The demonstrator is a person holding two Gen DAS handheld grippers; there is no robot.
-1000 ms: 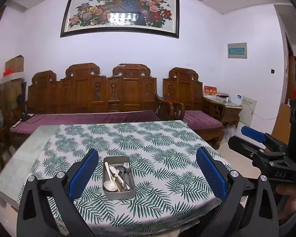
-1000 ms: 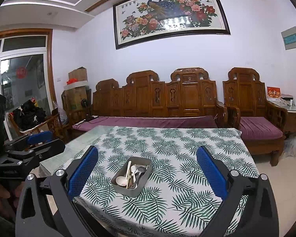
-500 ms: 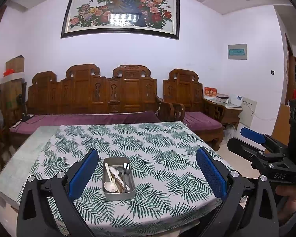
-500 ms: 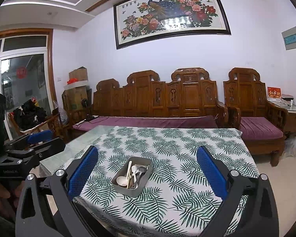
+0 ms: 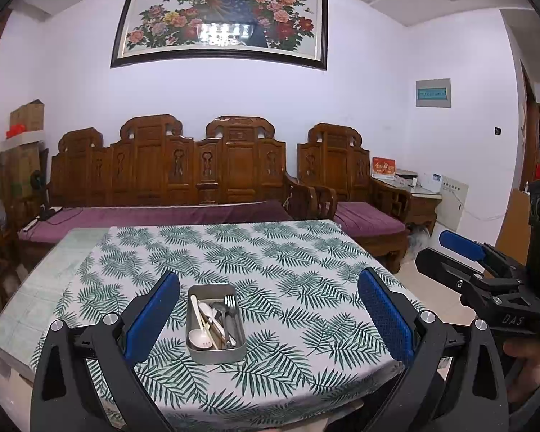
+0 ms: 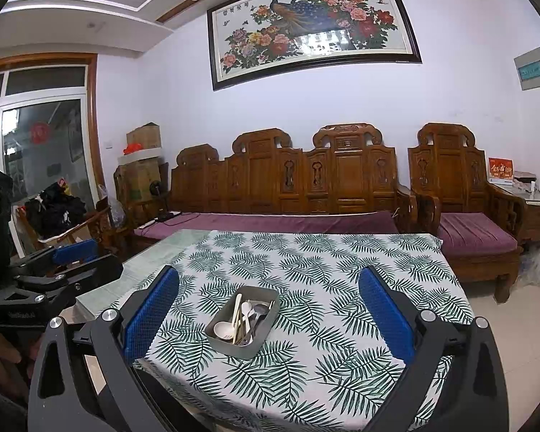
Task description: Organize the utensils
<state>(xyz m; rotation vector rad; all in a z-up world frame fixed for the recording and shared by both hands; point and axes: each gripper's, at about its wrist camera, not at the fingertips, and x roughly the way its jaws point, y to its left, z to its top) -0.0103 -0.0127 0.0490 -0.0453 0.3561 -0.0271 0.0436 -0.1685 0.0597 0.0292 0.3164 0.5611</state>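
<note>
A grey metal tray point(image 5: 215, 352) sits on the leaf-print tablecloth point(image 5: 277, 266) near the front edge. It holds a white spoon point(image 5: 199, 338), chopsticks, a metal spoon and a fork point(image 5: 229, 304). The tray also shows in the right wrist view point(image 6: 242, 345). My left gripper point(image 5: 270, 309) is open and empty, held above the front edge, the tray between its fingers in view. My right gripper point(image 6: 270, 309) is open and empty, to the right of the left one, and shows in the left wrist view point(image 5: 460, 252).
A carved wooden sofa point(image 5: 183, 180) with purple cushions stands behind the table, an armchair point(image 5: 349, 187) to its right. Bare table surface point(image 5: 46, 280) lies left of the cloth. Boxes stack at the far left.
Both grippers have stayed nearly still and open. The view has shifted only slightly; the tray and utensils have not moved.
</note>
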